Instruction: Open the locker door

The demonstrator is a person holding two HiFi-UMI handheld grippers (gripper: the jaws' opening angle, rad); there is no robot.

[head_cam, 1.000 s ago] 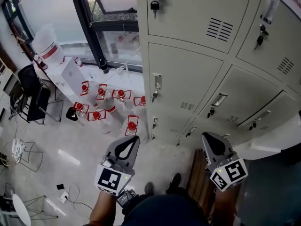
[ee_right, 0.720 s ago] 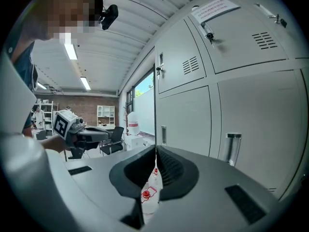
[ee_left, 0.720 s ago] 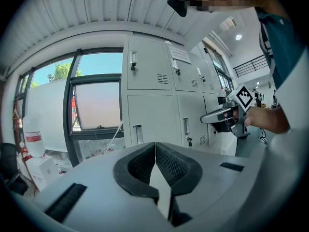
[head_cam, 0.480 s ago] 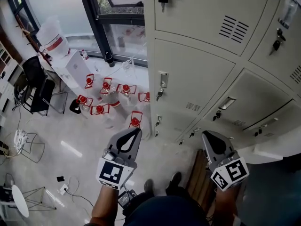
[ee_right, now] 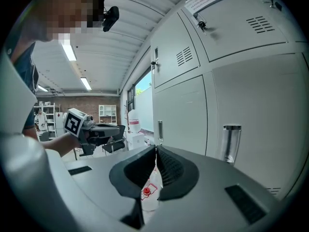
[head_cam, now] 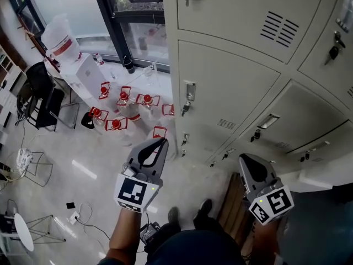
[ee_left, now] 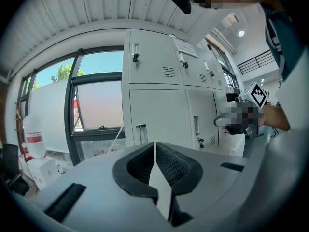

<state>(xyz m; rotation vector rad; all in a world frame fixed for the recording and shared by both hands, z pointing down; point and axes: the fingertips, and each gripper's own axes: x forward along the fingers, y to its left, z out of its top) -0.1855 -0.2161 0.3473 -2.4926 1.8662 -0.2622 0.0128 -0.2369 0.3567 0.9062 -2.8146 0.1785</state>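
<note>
Lockers (head_cam: 231, 87); left gripper (head_cam: 162, 141), right gripper (head_cam: 243, 159) closed

The cream sheet-metal locker doors (head_cam: 231, 93) have a smooth, satin painted finish with pressed louvre slots. The small upright handle plate (head_cam: 189, 91) on the left door is bright polished metal. The left claw (head_cam: 163, 141) and right claw (head_cam: 243, 158) have smooth, matt grey plastic shells. The black pads (ee_left: 137, 166) inside the left one look rubbery, with a fine ribbed grain. The pale floor (head_cam: 55, 148) is glossy and throws back a streak of light. Far left, the clear plastic bottles with red caps (head_cam: 124, 101) look shiny. Beside them a dark metal window frame (head_cam: 113, 26) surrounds glass. Near the right claw, a brown plank (head_cam: 234, 200) looks like bare wood.
</note>
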